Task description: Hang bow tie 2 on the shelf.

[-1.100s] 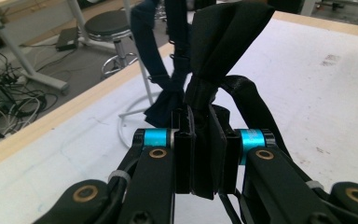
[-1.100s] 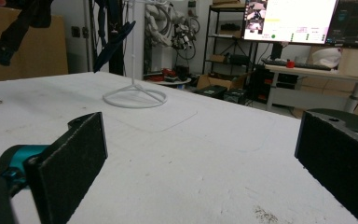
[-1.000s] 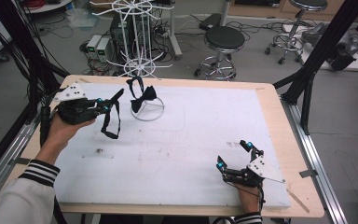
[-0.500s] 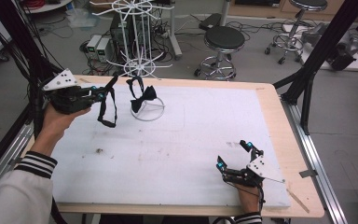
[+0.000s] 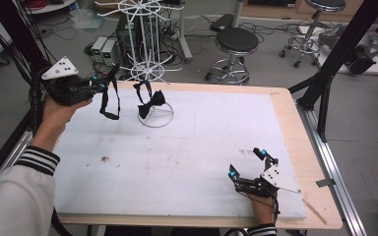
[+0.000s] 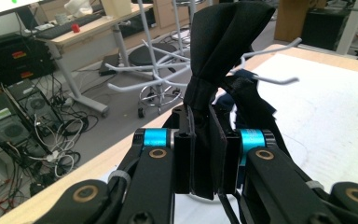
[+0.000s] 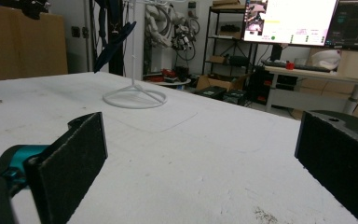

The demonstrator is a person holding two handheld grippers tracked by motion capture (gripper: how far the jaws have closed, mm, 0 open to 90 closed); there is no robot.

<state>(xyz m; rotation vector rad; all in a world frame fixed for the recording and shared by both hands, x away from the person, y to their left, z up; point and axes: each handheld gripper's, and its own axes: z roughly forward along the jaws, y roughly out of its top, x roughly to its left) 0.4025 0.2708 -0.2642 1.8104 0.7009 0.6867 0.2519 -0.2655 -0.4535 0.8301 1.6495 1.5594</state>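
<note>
A big white sheet [image 5: 187, 162] is lying on top of a wooden table [image 5: 295, 128] in a busy workroom. Behind the table, black stools, computer boxes and lots of cables are sitting on the grey floor.

A white wire stand [image 5: 150, 59] is standing near the far left part of the sheet, with its round base ring [image 5: 155, 117] resting flat on the white. A black bow tie [image 5: 152, 101] is hanging on the stand, just above the ring.

The left gripper [image 5: 98, 84] is hanging in the air over the far left edge of the table, with a hand [image 5: 61, 105] holding it from behind. Its jaws are squeezed tight on a second black bow tie [image 6: 223, 42]. In the left gripper view, the dark cloth is pinched between the two black pads and is sticking up above them. In the high view, the strap [image 5: 109, 101] of this bow tie is dangling down in a loop below the gripper, just beside the stand and not touching the sheet.

The right gripper [image 5: 248, 164] is resting low near the front right corner of the sheet, well apart from the stand. Its jaws are standing wide apart, with nothing between the two black pads [image 7: 77, 154].
</note>
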